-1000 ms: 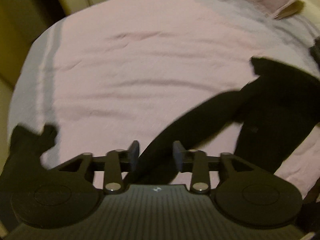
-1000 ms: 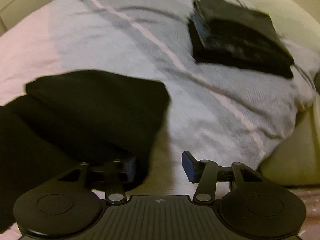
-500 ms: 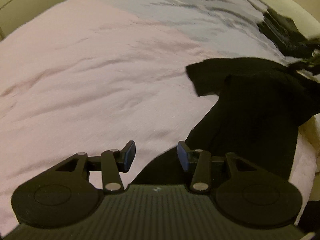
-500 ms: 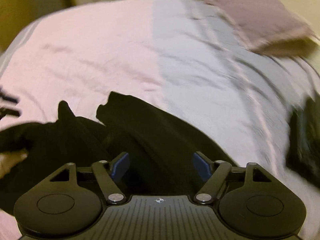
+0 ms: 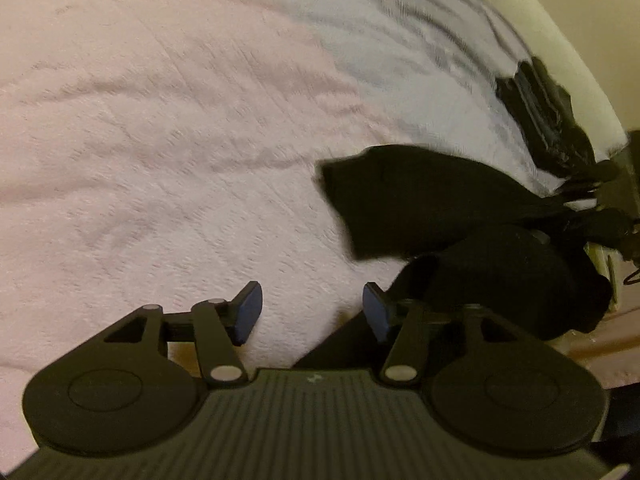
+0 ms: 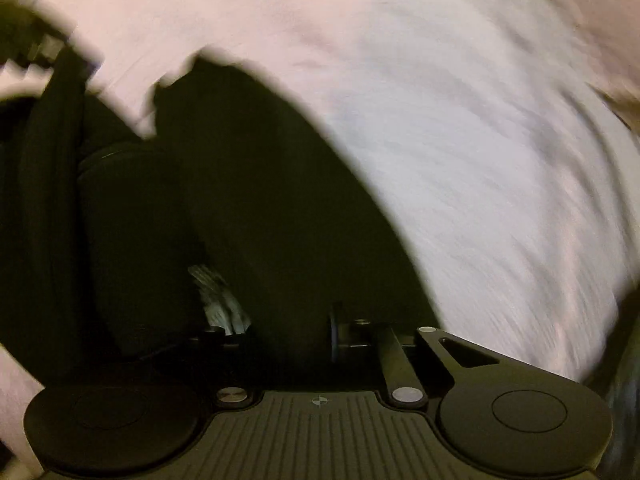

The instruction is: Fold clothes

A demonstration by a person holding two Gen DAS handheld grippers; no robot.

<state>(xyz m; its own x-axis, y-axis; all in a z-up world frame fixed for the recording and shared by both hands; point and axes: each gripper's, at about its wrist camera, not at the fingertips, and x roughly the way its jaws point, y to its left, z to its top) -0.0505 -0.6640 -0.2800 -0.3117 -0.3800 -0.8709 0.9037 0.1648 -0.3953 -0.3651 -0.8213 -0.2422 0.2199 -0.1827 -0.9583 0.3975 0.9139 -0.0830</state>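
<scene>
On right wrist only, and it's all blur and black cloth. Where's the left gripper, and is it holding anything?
Observer: The left gripper holds nothing. Its jaws have just been opening and stand apart over the pink blanket, with no cloth between the tips.
Operator: Where's the garment relative to it?
Observer: In the left wrist view the black garment lies to its right. One edge runs under that side's finger, and the rest is drawn in a bunch toward the right gripper.
Operator: Anything already folded?
Observer: A dark folded stack sits near the bed's far right edge, beyond the garment.
</scene>
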